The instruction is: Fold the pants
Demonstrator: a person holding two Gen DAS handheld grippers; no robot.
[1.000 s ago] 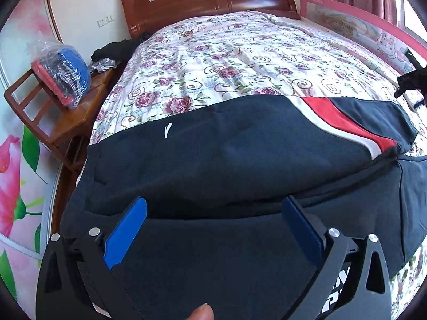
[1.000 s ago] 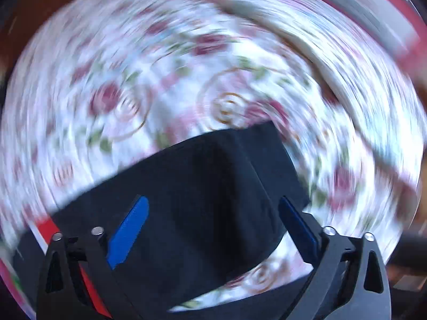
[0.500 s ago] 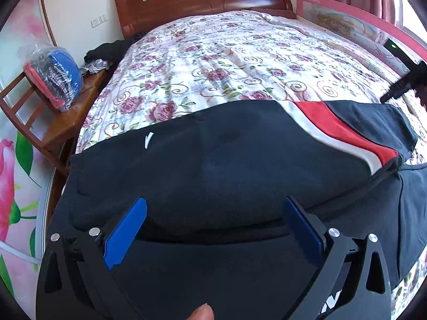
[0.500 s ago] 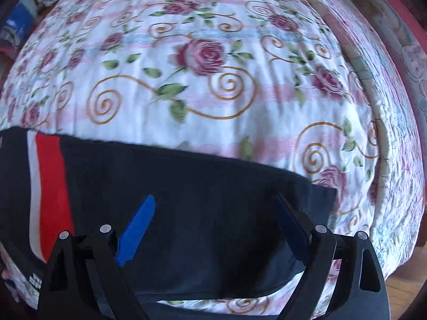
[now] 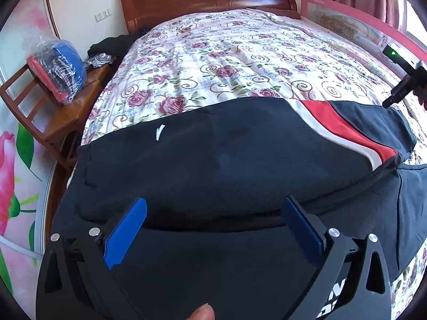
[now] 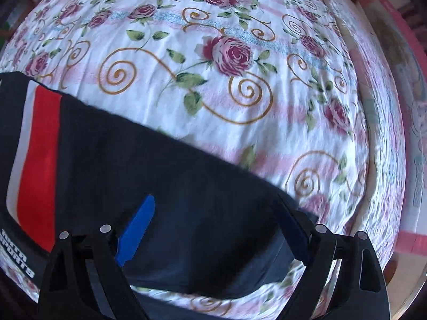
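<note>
The left gripper (image 5: pixel 213 229) is hovering with its jaws spread wide and holding nothing, just above the near part of the dark pants (image 5: pixel 226 160). The pants are lying across the near end of the floral bedspread (image 5: pixel 240 61), their long axis running left to right, one leg folded over the other and the red-and-white striped end (image 5: pixel 344 130) pointing right. The right gripper (image 6: pixel 218 224) is also gaping open and empty over that right-hand leg end (image 6: pixel 173 186). A wooden chair (image 5: pixel 53 117) is standing at the far left.
</note>
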